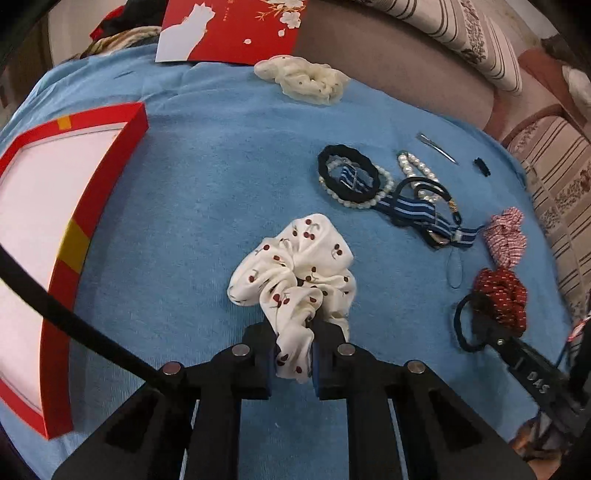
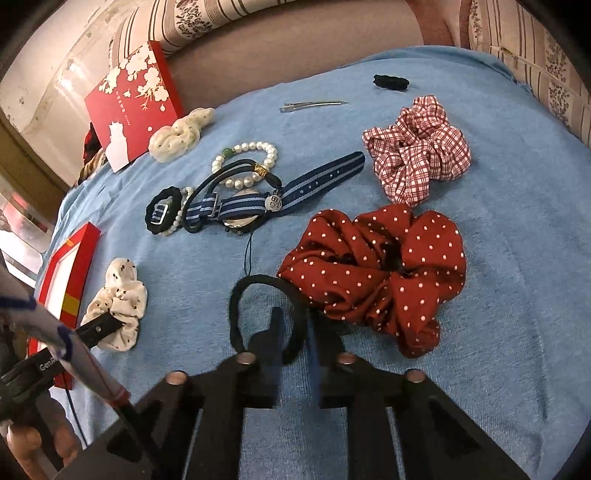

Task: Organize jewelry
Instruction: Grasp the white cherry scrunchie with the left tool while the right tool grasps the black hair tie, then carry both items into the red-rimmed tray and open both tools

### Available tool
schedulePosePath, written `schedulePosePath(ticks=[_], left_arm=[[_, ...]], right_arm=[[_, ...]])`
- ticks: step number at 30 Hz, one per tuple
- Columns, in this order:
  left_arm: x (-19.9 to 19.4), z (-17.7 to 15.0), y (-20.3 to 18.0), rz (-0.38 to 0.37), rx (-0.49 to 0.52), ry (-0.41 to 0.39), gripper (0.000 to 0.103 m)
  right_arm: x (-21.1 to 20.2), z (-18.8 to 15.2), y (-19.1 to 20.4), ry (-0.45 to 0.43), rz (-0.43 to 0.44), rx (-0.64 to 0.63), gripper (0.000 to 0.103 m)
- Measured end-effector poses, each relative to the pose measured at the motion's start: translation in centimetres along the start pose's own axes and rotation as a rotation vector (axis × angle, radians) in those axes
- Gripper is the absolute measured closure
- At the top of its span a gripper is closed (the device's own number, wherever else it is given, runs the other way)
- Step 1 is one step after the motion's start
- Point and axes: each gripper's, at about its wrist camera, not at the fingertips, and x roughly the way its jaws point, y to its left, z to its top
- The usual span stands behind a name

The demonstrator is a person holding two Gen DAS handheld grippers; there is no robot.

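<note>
**Cherry scrunchie clamped in the left jaws, black hair tie at the right**

The white cherry-print scrunchie [image 1: 295, 280] lies on the blue cloth [image 1: 203, 184], its near fold pinched between the jaws of the left gripper [image 1: 294, 354], which are closed on the fabric. The rest of it spreads forward and away from the jaws, resting on the cloth.

The right gripper [image 2: 295, 343] reaches into the loop of a thin black hair tie [image 2: 258, 295]; one jaw stands inside the loop and the other just outside, with the band running between them. The jaws are nearly together, but motion blur hides whether they actually grip the band. Touching the tie's far side lies a red polka-dot scrunchie [image 2: 376, 266], and beyond that a red checked scrunchie [image 2: 417, 147].

Further out sits a tangle: a blue striped watch strap [image 2: 258, 199], a pearl bracelet [image 2: 251, 162] and a black wavy hair ring [image 2: 162, 214]. A metal hair clip [image 2: 314, 105] and a small black clip [image 2: 391, 81] lie near the far edge.

An open red box [image 1: 74, 221] sits left of the cherry scrunchie, well apart from it. Its red lid [image 1: 229, 29] shows a white cat and blossoms; the small writing there cannot be read. The right gripper's arm bears the letters "DAS", the left one "GenR".
</note>
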Motion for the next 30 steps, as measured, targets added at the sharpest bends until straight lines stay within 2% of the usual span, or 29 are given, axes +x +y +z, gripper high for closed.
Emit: schedulePosePath(ticks=[8,16,20,25,30], left_arm=[[-6.0,-1.6,-0.3,-0.02,0.009,-0.102,0.091],[-12.5,-3.9,1.8,0.005,0.0,-0.206,0.091],[-14.4,-4.5,4.0,0.053,-0.019,-0.244,0.091],[-15.8,-4.3,8.6,0.09,-0.111,-0.277,0.091],[-15.9,-3.5,13.6,0.123,-0.205,-0.295,0.091]], right_arm=[[-2.8,-1.7,1.1,-0.017,0.045,-0.044,0.096],[-7.4,-2.9,4.2,-0.087,0.067,-0.131,0.096],[-8.9,-2.9,6.2,-0.101,0.097,-0.168,0.096],[-10.7,-3.0,10.2,-0.116,0.144,-0.254,0.096],[-10.4,-2.7,14.4,-0.092,0.196,-0.323,0.096]])
